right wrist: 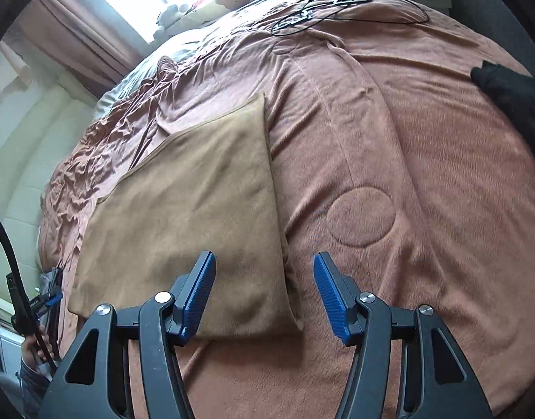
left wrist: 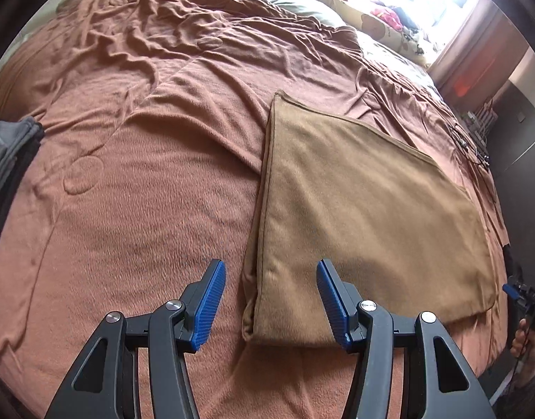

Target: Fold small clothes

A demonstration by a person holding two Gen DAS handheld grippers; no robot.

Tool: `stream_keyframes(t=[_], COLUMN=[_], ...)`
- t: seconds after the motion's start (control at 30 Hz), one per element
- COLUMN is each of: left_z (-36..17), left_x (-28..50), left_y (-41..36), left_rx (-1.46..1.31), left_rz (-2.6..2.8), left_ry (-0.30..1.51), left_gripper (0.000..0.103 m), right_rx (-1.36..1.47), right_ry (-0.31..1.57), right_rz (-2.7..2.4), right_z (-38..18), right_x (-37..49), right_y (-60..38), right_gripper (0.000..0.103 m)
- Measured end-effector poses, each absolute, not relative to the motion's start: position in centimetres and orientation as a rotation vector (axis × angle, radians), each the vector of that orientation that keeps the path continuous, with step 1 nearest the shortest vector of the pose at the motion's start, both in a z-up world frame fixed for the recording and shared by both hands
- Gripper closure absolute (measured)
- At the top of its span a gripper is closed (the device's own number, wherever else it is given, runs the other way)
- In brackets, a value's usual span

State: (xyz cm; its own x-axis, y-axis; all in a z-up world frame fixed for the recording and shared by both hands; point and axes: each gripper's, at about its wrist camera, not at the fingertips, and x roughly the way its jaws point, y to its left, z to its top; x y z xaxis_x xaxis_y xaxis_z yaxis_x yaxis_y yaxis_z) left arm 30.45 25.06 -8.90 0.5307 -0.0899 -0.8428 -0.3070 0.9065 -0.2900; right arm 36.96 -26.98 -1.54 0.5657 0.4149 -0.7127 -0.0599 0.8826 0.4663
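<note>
So the tan cloth (left wrist: 365,209) is already lying flat on the bed (left wrist: 145,209) as a neat rectangle. Looks doubled over at least once, since the near left corner shows stacked layers. I'd guess one or two more folds are left to get it small, or it may be close to done; hard to call from here.

Both grippers are released and empty. The left gripper (left wrist: 270,300) hovers over the cloth's near left corner, jaws apart with nothing between them. The right gripper (right wrist: 264,293) is the same deal above the near right corner, one finger over the cloth and the other over the pink blanket.

Around it: a grey folded pile (left wrist: 8,160) at the left edge of the bed, something black (right wrist: 512,94) off to the right, and a tangle of black cables (right wrist: 323,10) further up, well apart from the cloth. Pillows and stuffed toys (left wrist: 389,10) sit by the window. Nothing really blocks the cloth, though the blanket is pretty wrinkled behind it, so a fold landing there could come out lumpy.
</note>
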Motion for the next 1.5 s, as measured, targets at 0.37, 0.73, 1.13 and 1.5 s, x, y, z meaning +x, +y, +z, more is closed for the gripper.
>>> stream_keyframes(t=[0.37, 0.73, 1.13, 1.5], left_z=[-11.2, -13.6, -15.1, -14.3], left_x=[26.4, 26.4, 27.4, 26.8], left_y=[24.9, 24.4, 24.9, 25.3], left_rx=[-0.581, -0.719, -0.68, -0.67], left_rz=[0.133, 0.081, 0.137, 0.142], left_ry=[0.988, 0.973, 0.952, 0.917], left_gripper=[0.047, 0.047, 0.056, 0.095], right_rx=[0.579, 0.747, 0.82, 0.765], right_ry=[0.968, 0.933, 0.881, 0.841], right_rz=[0.3, 0.368, 0.318, 0.314], right_z=[-5.4, -8.0, -10.4, -8.1], right_x=[35.0, 35.2, 35.5, 34.2], right_y=[-27.6, -27.3, -28.3, -27.9], right_gripper=[0.047, 0.058, 0.074, 0.1])
